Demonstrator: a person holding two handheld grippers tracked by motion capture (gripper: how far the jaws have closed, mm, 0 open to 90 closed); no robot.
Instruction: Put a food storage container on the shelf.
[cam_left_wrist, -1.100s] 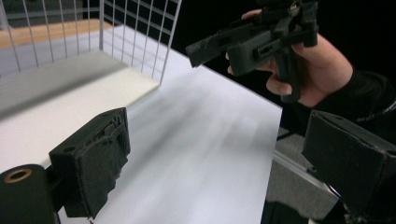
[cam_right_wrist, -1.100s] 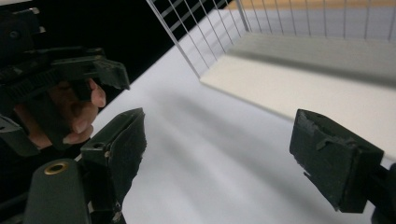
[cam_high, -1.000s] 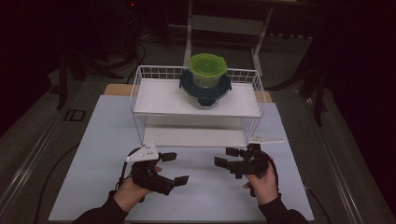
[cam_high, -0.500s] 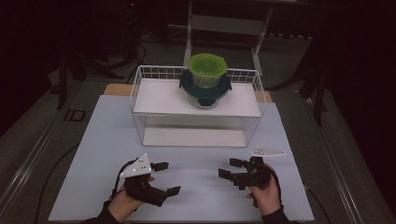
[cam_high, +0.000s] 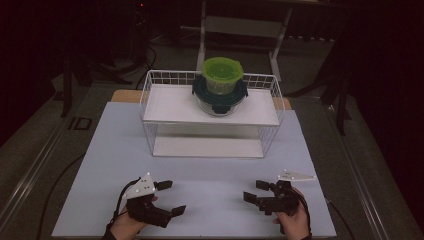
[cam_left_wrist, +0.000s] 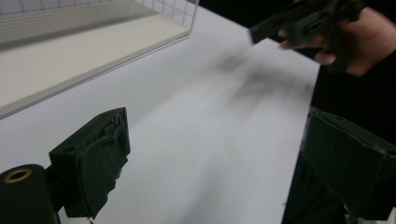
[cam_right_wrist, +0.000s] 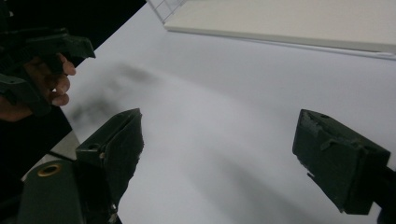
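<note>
White desk surface: it carried everything; a wire rack stood at 12 o'clock and both hands sat low at the near edge.

Left tool: seen in the high view at about 7 o'clock on the desk, held in the person's left hand. Its two black jaws stood spread wide, nothing between them, pointing toward 3 o'clock. A grey three-cornered plate sat on top of it.

Left tool, own view: jaws far apart with bare white desk between them; the other hand and its tool showed at 1 o'clock, a corner of the rack at 11 o'clock.

Wire rack: white, with a flat shelf board up top and another board below; well apart from both tools.

Containers: a clear bowl with a dark teal lid stood upright on the rack's upper shelf, right of its middle. A smaller tub with a green lid sat stacked on that lid, touching it.

Right tool: at about 5 o'clock on the desk, held in the right hand. Its jaws were spread too, holding nothing, pointing toward 9 o'clock, facing the left tool across a bare gap.

Right tool, own view: jaws wide apart over bare desk; the left hand showed at 9 o'clock, the rack's lower board at 1 o'clock.
</note>
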